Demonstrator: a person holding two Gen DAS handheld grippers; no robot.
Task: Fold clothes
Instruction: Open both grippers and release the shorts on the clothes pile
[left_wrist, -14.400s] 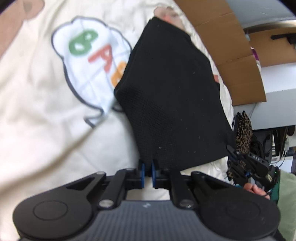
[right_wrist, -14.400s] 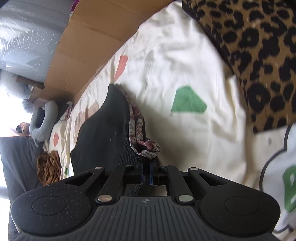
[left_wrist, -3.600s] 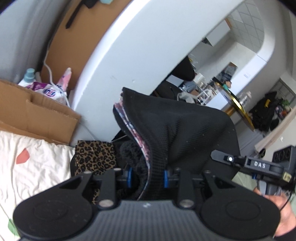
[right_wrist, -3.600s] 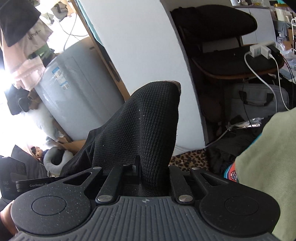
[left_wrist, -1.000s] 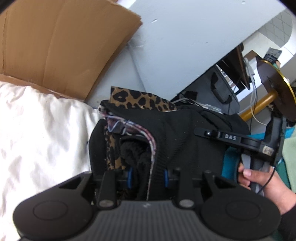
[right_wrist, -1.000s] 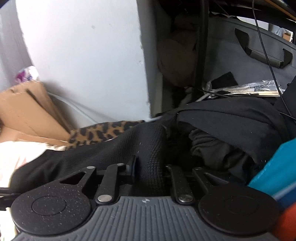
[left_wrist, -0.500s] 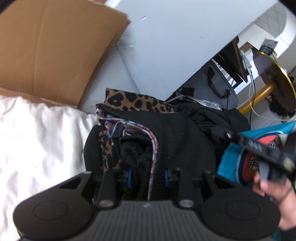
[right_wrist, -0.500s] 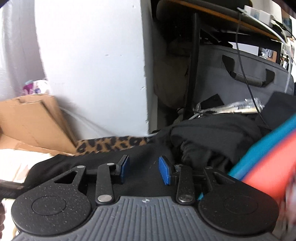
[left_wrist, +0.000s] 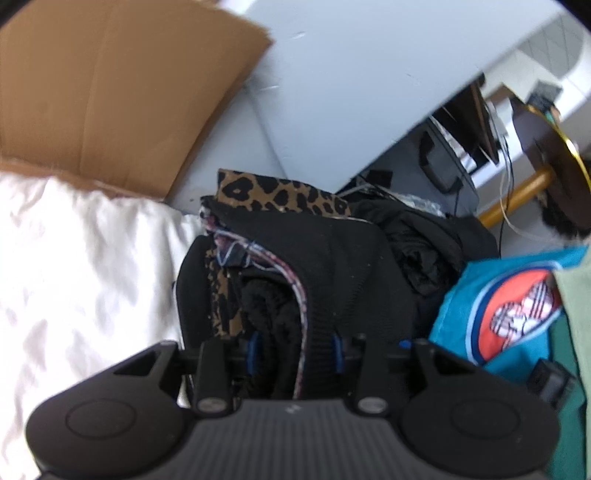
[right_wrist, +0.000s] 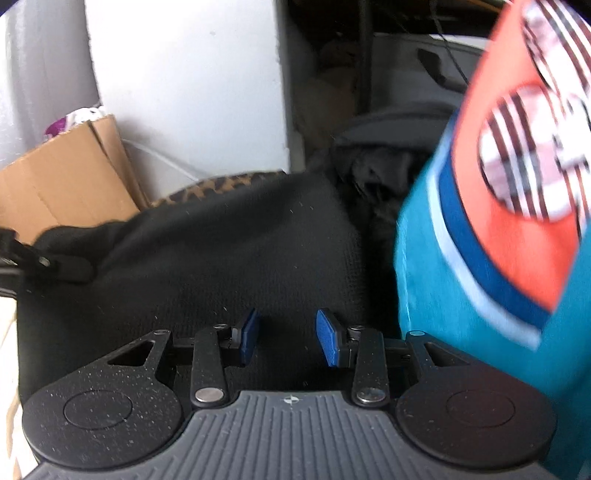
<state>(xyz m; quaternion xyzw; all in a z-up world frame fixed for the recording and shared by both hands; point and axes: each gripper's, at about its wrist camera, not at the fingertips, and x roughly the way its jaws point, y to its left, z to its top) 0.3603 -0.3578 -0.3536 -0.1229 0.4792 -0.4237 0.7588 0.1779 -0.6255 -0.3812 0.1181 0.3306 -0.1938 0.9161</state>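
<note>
A folded black knit garment (left_wrist: 343, 266) with a patterned lining lies on a stack with a leopard-print garment (left_wrist: 273, 194) beside the bed. My left gripper (left_wrist: 293, 350) is shut on the thick folded edge of the black garment, which fills the gap between its blue pads. My right gripper (right_wrist: 286, 338) is open and empty, its blue pads (right_wrist: 328, 339) apart just above the black garment (right_wrist: 221, 251). The left gripper's tip (right_wrist: 40, 262) shows at the left edge of the right wrist view.
A white bedsheet (left_wrist: 74, 266) lies at left, with brown cardboard (left_wrist: 110, 85) and a white panel (left_wrist: 351, 74) behind. A teal cloth with an orange logo (left_wrist: 509, 314) is at right and fills the right side of the right wrist view (right_wrist: 498, 221). Dark clothes (left_wrist: 424, 240) lie behind the stack.
My right gripper let go of the black garment and now stands open, drawn back toward the teal cloth. The left gripper still holds the garment down on the stack.
</note>
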